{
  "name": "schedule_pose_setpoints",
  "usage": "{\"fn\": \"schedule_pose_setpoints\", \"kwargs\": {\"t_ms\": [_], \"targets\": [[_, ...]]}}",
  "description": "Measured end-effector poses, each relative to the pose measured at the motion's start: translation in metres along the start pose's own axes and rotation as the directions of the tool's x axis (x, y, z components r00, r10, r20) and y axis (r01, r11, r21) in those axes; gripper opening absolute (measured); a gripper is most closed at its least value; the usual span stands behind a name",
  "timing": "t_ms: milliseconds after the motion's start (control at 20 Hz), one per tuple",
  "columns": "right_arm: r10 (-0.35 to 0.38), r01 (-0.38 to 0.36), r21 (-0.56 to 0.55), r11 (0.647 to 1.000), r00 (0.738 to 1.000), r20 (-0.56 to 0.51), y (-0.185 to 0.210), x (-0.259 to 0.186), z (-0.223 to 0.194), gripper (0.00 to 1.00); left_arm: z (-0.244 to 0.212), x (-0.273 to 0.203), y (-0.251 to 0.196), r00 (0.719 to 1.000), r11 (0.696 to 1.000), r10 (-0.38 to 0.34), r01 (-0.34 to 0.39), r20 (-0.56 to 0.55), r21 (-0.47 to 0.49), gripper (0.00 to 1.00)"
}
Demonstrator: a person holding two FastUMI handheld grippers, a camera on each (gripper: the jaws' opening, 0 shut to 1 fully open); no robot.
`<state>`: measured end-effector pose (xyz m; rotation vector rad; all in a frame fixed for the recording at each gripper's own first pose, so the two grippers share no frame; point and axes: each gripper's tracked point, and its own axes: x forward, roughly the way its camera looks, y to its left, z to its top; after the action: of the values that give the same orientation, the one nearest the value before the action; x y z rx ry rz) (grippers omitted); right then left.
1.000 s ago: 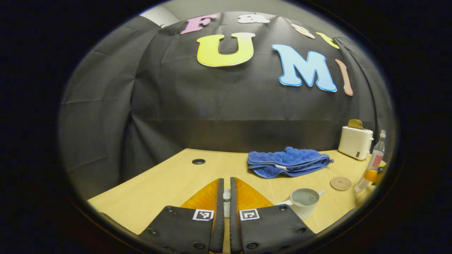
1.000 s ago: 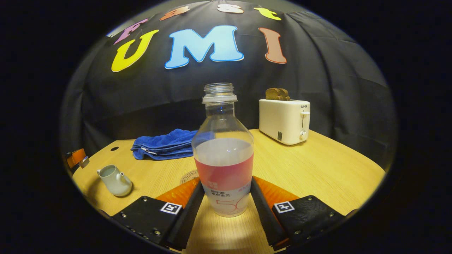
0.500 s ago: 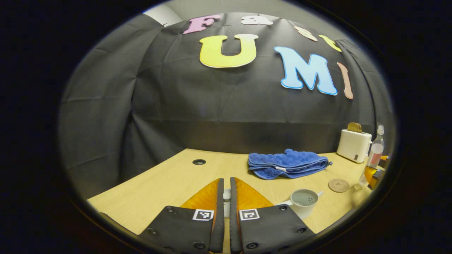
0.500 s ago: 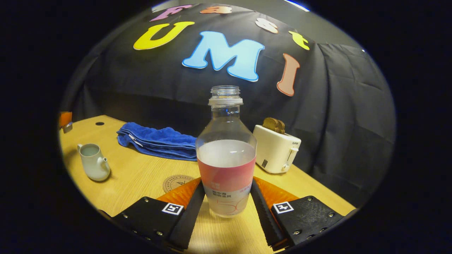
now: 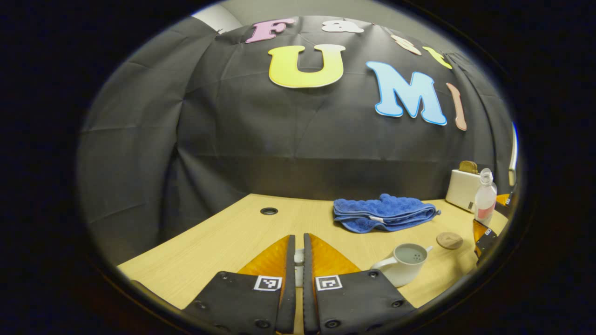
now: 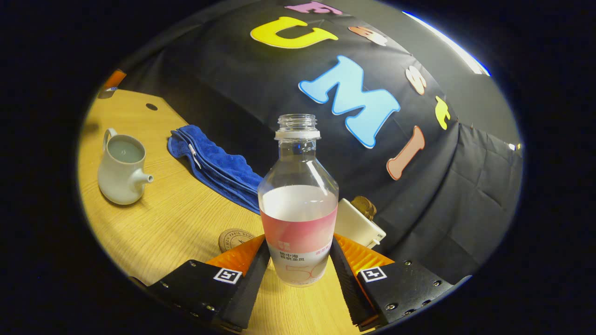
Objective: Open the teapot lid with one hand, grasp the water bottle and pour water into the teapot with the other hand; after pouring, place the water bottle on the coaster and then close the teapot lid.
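Right now the right claw point(image 6: 298, 260) grips the water bottle point(image 6: 298, 209) around its lower, labelled part, one finger pressed on each side. The bottle has no cap and is roughly half full of clear water. In the right gripper view the desk point(image 6: 163, 228) tilts steeply behind the bottle, and the bottle's base appears clear of the wood.

The teapot point(image 6: 122, 172) stands on the desk well to the left of the bottle, its mouth uncovered, its spout turned toward the bottle and its handle away. The round coaster point(image 6: 236, 239) lies flat on the desk just beside the right claw's left finger. A folded blue towel point(image 6: 214, 165) rests farther back, and a white toaster point(image 6: 356, 225) with toast in it peeks out behind the bottle.

The left claw point(image 5: 298, 260) is closed on a small pale thing, apparently the teapot lid point(image 5: 298, 258), nipped between its two fingers. In the left gripper view it is near the teapot point(image 5: 406, 263), to that pot's left, with the coaster point(image 5: 449, 240) beyond and the bottle point(image 5: 485, 202) at the far right edge.
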<state>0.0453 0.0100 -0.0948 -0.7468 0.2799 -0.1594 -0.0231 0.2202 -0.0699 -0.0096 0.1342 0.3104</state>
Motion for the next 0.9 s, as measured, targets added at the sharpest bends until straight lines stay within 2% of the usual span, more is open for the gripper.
{"fn": "schedule_pose_setpoints", "kwargs": {"t_ms": [200, 500, 700, 900], "targets": [[-0.027, 0.034, -0.157, 0.987, 0.998, 0.049, 0.006, 0.002, 0.018, 0.77, -0.001, -0.002, 0.011, 1.000, 1.000, 0.007, -0.007, -0.001, 0.006, 0.13], [-0.026, 0.064, -0.338, 0.939, 0.993, 0.116, 0.021, 0.006, 0.036, 0.77, -0.001, -0.005, 0.018, 1.000, 1.000, 0.006, -0.006, -0.002, 0.006, 0.13], [-0.020, 0.099, -0.454, 0.885, 0.984, 0.176, 0.028, 0.003, 0.049, 0.77, -0.002, -0.005, 0.015, 1.000, 1.000, -0.004, 0.004, -0.006, 0.002, 0.13], [0.000, 0.109, -0.523, 0.845, 0.979, 0.204, 0.039, 0.003, 0.054, 0.77, -0.003, -0.005, 0.016, 1.000, 1.000, -0.007, 0.007, -0.008, 0.000, 0.13]]}}
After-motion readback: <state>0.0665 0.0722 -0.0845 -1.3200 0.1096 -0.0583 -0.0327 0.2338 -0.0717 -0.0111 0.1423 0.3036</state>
